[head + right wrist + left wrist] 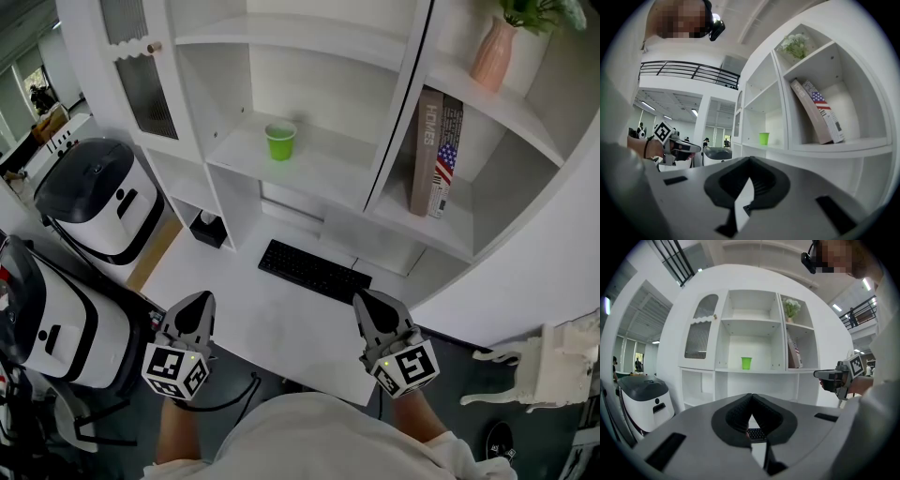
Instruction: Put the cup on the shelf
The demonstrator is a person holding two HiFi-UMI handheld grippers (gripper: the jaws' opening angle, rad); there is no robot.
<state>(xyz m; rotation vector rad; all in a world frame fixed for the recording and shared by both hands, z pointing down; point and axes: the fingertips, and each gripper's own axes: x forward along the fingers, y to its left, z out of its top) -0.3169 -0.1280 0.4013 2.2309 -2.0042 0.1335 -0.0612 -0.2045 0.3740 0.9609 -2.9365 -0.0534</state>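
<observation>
Your cup [280, 141] stands upright toward the left end of the shelf [323, 176], so hold the left tool [195, 307] and right tool [368, 309], each closed on nothing, back over the bench's [272, 323] front edge.

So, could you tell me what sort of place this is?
Probably a study corner staged inside a large hall: a white shelf unit with books, a keyboard on the desk, white machines beside it, a railed gallery behind.

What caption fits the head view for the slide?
Green cup stands on the shelf; left gripper and right gripper, both shut and empty, hover above the desk.
</observation>
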